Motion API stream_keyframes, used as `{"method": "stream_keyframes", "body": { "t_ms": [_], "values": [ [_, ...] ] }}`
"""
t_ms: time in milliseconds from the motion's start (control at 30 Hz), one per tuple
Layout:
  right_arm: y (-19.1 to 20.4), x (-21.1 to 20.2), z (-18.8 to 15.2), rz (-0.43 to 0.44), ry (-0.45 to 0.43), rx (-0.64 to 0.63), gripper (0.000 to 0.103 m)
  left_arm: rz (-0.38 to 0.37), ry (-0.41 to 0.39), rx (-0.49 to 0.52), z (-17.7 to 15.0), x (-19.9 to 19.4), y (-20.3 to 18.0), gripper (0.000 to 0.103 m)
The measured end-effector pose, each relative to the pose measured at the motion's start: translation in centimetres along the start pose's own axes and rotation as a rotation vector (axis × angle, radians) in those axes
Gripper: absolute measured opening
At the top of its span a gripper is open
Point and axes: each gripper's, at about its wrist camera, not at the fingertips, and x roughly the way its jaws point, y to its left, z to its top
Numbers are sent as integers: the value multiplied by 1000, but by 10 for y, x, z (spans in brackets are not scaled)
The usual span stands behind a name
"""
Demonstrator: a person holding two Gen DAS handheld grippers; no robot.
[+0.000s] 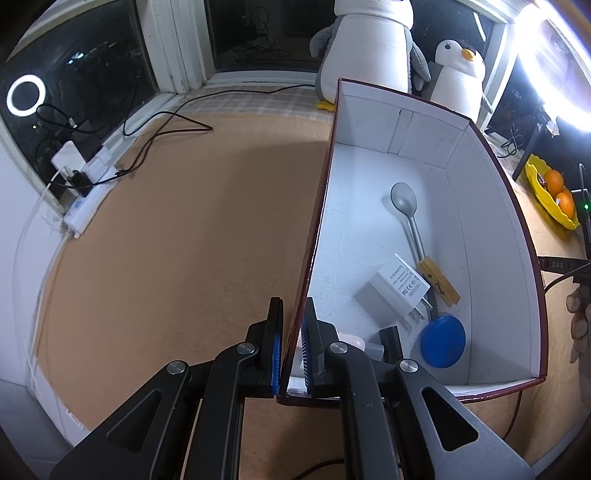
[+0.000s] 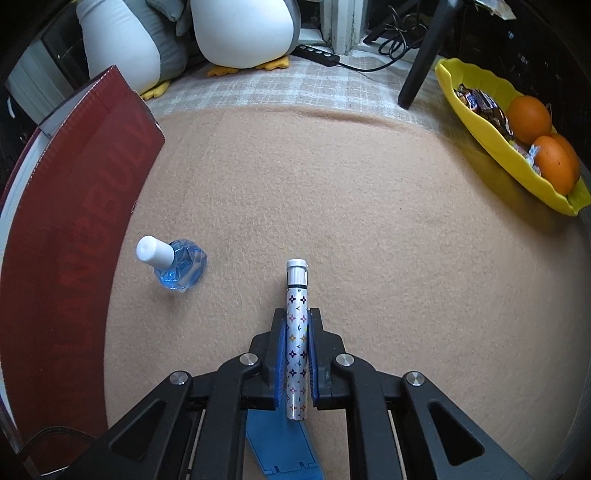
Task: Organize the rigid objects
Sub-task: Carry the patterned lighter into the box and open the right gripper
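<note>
My left gripper [image 1: 292, 317] is shut on the near left wall of a dark red box [image 1: 322, 206] with a white inside. In the box lie a grey spoon [image 1: 406, 210], a white charger [image 1: 397, 286], a wooden clothespin [image 1: 439, 282] and a blue round lid [image 1: 443, 341]. My right gripper [image 2: 296, 314] is shut on a silver patterned tube [image 2: 297, 332] with a white cap, which lies along the fingers just over the tan cloth. A small blue glass bottle [image 2: 177, 264] with a white cap stands left of the tube, close to the box's red outer wall [image 2: 70, 236].
A yellow dish [image 2: 480, 122] with oranges and sweets sits at the far right. Two plush penguins [image 2: 240, 33] stand behind the box. A power strip [image 1: 86, 210] and cables lie at the left by the window. A blue flat piece [image 2: 280, 446] lies under the right gripper.
</note>
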Motion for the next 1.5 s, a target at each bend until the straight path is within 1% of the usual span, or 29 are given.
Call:
{"method": "stream_keyframes", "body": {
  "t_ms": [67, 167, 233, 400, 467, 567, 700, 867, 1000, 1133, 1300, 1500],
  "values": [
    [9, -3, 3, 11, -3, 19, 9, -2, 1, -1, 0, 0, 0, 8],
    [3, -16, -5, 30, -21, 37, 9, -2, 0, 0, -1, 0, 0, 8],
    [3, -22, -3, 42, -35, 47, 9, -1, -1, 0, -1, 1, 0, 8],
    [7, -48, -2, 62, -94, 44, 9, -1, 0, 0, -1, 1, 0, 8],
    [13, -61, 0, 84, -119, 35, 9, -1, -1, 1, -1, 1, 0, 8],
    [31, -84, 2, 122, -162, 0, 9, -2, 0, 2, 0, 2, 0, 8],
    [67, -106, -2, 159, -203, -70, 9, -7, 2, 2, 0, 3, 1, 8],
    [115, -124, -8, 233, -228, -161, 9, -9, -3, 5, 1, 4, 1, 8],
    [151, -128, -12, 279, -230, -218, 9, -10, -10, 11, 0, 3, 1, 8],
    [180, -122, -18, 292, -223, -274, 9, -12, -15, 10, 0, 3, 2, 8],
    [198, -111, -24, 293, -195, -314, 9, -18, -15, 7, 0, 4, 3, 8],
    [207, -98, -29, 283, -162, -337, 10, -26, -11, 2, 0, 6, 5, 7]
  ]
}}
